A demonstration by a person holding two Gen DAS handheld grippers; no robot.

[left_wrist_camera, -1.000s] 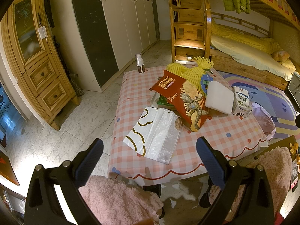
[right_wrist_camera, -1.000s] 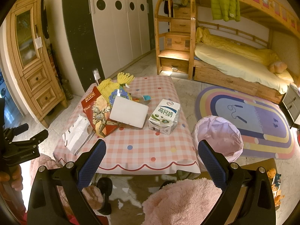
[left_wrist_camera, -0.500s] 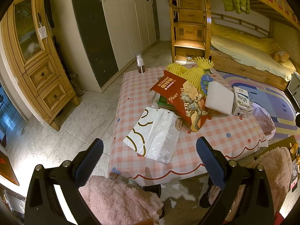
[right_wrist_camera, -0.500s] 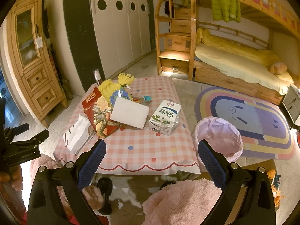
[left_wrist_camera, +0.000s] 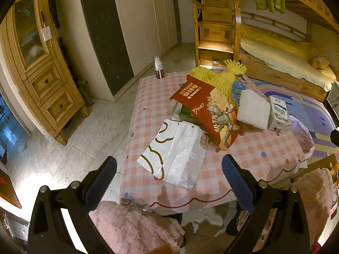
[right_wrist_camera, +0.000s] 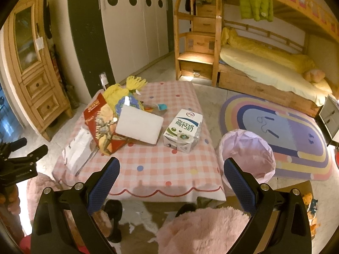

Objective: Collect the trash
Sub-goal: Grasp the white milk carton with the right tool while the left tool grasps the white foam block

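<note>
Seen from the left wrist, the left gripper (left_wrist_camera: pixel 169 169) hangs above the near edge of the checked table (left_wrist_camera: pixel 254 148) with its blue-padded jaws spread wide and nothing between them, angled down toward the clutter. Closest to it lies a flat white plastic bag (left_wrist_camera: pixel 175 154) with gold loops, thin and slippery by the look of it; it would likely crumple under a pinch, so a bite on its near loose edge seems the surest hold. Behind the bag a red Ultraman package (left_wrist_camera: pixel 211 114) leans over other scraps, stiff card that should lift by a corner, and yellow foam fruit netting (left_wrist_camera: pixel 224 80) sits at the back, soft and nearly weightless. From the right wrist, the right gripper (right_wrist_camera: pixel 171 171) is likewise held open and empty above the table's front edge, pointing at a milk carton (right_wrist_camera: pixel 183 130) standing near the right side; if drained it will be light and may dent, so a grip across its narrow faces looks best. A white foam pad (right_wrist_camera: pixel 138 126) rests beside the carton, overlapping the red package. Just off the table's right side stands the bin with a pink liner (right_wrist_camera: pixel 246 156), its mouth open, close to the carton. A person's hand (right_wrist_camera: pixel 7 196) holding the other tool shows at the far left edge.
</note>
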